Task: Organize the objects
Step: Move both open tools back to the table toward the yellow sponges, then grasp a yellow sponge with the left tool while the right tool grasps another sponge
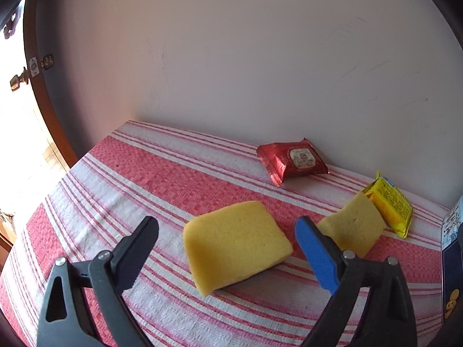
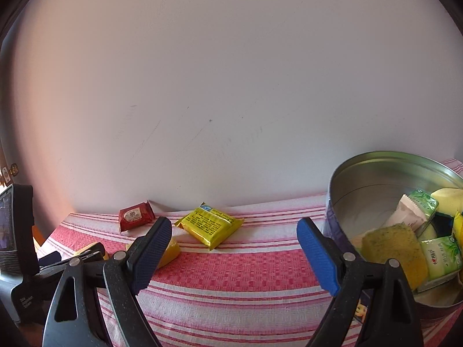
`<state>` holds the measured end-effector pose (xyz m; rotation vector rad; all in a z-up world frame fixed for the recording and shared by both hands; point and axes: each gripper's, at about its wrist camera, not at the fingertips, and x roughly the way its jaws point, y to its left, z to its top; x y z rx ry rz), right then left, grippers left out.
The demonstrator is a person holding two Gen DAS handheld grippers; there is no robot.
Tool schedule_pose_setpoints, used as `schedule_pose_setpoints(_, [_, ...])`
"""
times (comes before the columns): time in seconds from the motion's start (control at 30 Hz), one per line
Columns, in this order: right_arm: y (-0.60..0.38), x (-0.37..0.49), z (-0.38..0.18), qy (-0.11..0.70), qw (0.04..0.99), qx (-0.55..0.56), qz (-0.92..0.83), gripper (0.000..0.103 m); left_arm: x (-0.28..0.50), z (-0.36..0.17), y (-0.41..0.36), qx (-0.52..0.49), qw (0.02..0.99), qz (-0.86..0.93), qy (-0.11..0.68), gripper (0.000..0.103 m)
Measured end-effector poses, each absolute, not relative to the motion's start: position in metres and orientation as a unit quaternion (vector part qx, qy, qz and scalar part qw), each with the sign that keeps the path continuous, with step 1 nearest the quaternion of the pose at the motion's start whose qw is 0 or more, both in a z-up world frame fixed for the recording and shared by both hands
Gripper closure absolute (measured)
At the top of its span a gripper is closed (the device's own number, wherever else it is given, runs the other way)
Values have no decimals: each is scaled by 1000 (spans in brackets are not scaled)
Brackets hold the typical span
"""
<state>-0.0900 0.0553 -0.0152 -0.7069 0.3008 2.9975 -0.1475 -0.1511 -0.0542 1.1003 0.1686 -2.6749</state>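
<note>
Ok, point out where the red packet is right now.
The red packet lies at the back of the striped cloth against the wall, up-left of the yellow packet; in the right wrist view it sits left of that packet.

Tin cut off at right edge; sponge half-hidden behind tongs.

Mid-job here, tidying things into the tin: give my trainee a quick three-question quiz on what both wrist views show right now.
1. True or false: the left gripper is shut on a sponge.
2. How many yellow sponges lie loose on the striped cloth?
3. Which packet sits nearest the wall: A) red packet, B) yellow packet, C) a green one?

Key:
1. False; its jaws stand open around the near sponge.
2. Two; the second sponge leans on the yellow packet.
3. A.
</note>
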Motion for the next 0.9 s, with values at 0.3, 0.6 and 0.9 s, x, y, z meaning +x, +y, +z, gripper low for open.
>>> schedule_pose_setpoints(0.3, [36,-117,-29,123,5,-271,955,13,-175,-75,-171,443,59,-893,54,17])
schedule_pose_setpoints(0.6, [7,-148,-44,135,-11,-324,936,13,-170,-75,-187,441,3,-897,13,32])
schedule_pose_setpoints(0.9, [-29,-183,-67,134,14,-399,907,13,-171,-74,-222,435,63,-898,33,33])
